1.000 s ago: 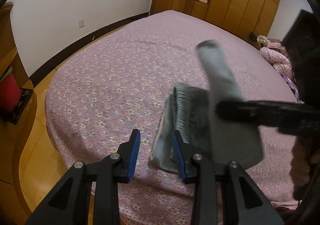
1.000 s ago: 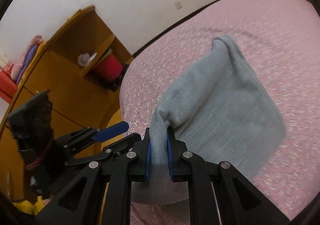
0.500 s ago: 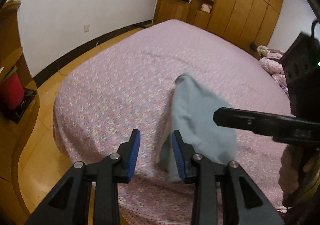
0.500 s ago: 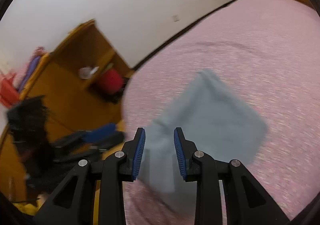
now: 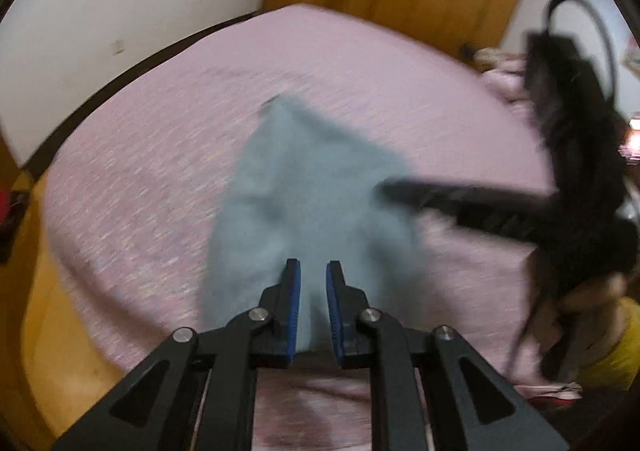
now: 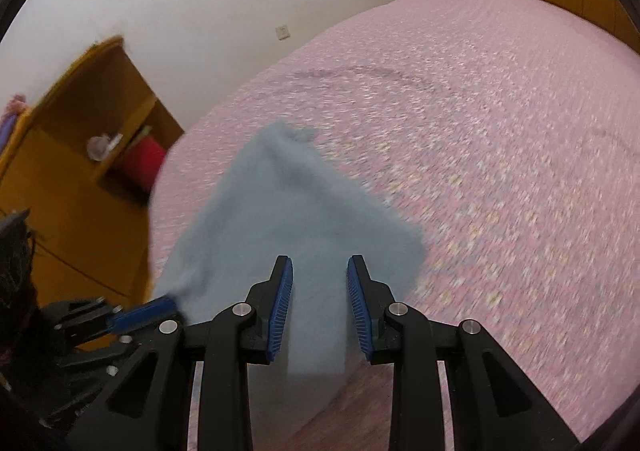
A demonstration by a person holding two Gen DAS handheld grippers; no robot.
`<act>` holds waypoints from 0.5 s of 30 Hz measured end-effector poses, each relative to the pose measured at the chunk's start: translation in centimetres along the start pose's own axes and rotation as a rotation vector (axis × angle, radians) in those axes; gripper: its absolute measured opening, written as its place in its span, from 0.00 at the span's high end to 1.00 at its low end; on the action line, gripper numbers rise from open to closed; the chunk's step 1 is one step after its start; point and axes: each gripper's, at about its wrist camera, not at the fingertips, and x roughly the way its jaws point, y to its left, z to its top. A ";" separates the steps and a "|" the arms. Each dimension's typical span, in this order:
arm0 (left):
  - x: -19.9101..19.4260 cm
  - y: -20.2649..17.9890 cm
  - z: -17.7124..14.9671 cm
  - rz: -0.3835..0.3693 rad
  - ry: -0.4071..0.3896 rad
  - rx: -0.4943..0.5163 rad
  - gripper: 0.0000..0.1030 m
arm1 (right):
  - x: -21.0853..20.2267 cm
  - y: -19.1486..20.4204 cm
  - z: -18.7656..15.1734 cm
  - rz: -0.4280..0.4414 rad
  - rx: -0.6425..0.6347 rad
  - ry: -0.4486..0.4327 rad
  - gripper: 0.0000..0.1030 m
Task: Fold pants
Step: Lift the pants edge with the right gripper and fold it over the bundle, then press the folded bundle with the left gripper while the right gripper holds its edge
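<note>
The soft grey-blue knitted pants [image 5: 304,203], folded into a blunt wedge, lie near the bed's near edge, their near end running between the closing fingers of the left gripper [image 5: 313,275], whose pads do not visibly press them. The right gripper [image 6: 320,271] stands parted over the same cloth without touching it. Beyond, the pink flowered bedsheet [image 6: 500,123] spreads bare toward the far edge.

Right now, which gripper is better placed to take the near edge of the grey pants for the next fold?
Probably the left. The left gripper has the near edge of the grey pants between its closing jaws. The right gripper stands open over the cloth, gripping nothing.
</note>
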 end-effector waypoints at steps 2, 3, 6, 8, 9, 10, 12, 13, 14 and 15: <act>1.0 1.7 -0.7 0.024 0.027 -0.029 0.96 | 1.8 -0.6 0.5 -0.025 -0.003 0.022 0.75; 1.3 2.3 -0.9 0.014 0.033 -0.047 0.96 | 2.4 -0.8 0.5 -0.031 -0.003 0.033 0.77; 1.4 3.4 -0.9 -0.025 0.039 -0.100 0.96 | 2.7 -1.1 0.5 -0.029 -0.003 0.011 0.77; 1.2 3.4 -0.5 -0.028 0.046 -0.096 0.96 | 2.3 -0.8 0.4 -0.042 -0.008 0.012 0.77; 1.1 3.4 -0.3 -0.032 0.047 -0.095 0.96 | 2.0 -0.7 0.3 -0.052 -0.006 0.013 0.77; 0.9 3.3 -0.1 -0.037 0.045 -0.091 0.96 | 1.5 -0.6 0.2 -0.058 0.003 0.012 0.77; 0.3 3.0 0.5 -0.042 0.033 -0.078 0.95 | 0.4 -0.5 -0.2 -0.051 0.030 0.010 0.75; 0.0 2.9 0.9 -0.039 0.022 -0.064 0.92 | -0.1 -0.6 -0.5 -0.040 0.051 0.011 0.74; 0.0 2.9 1.2 -0.034 0.016 -0.053 0.87 | -0.7 -0.7 -0.8 -0.029 0.072 0.012 0.67; 0.1 3.1 1.4 -0.030 0.012 -0.044 0.83 | -1.5 -0.9 -1.3 -0.015 0.103 0.013 0.60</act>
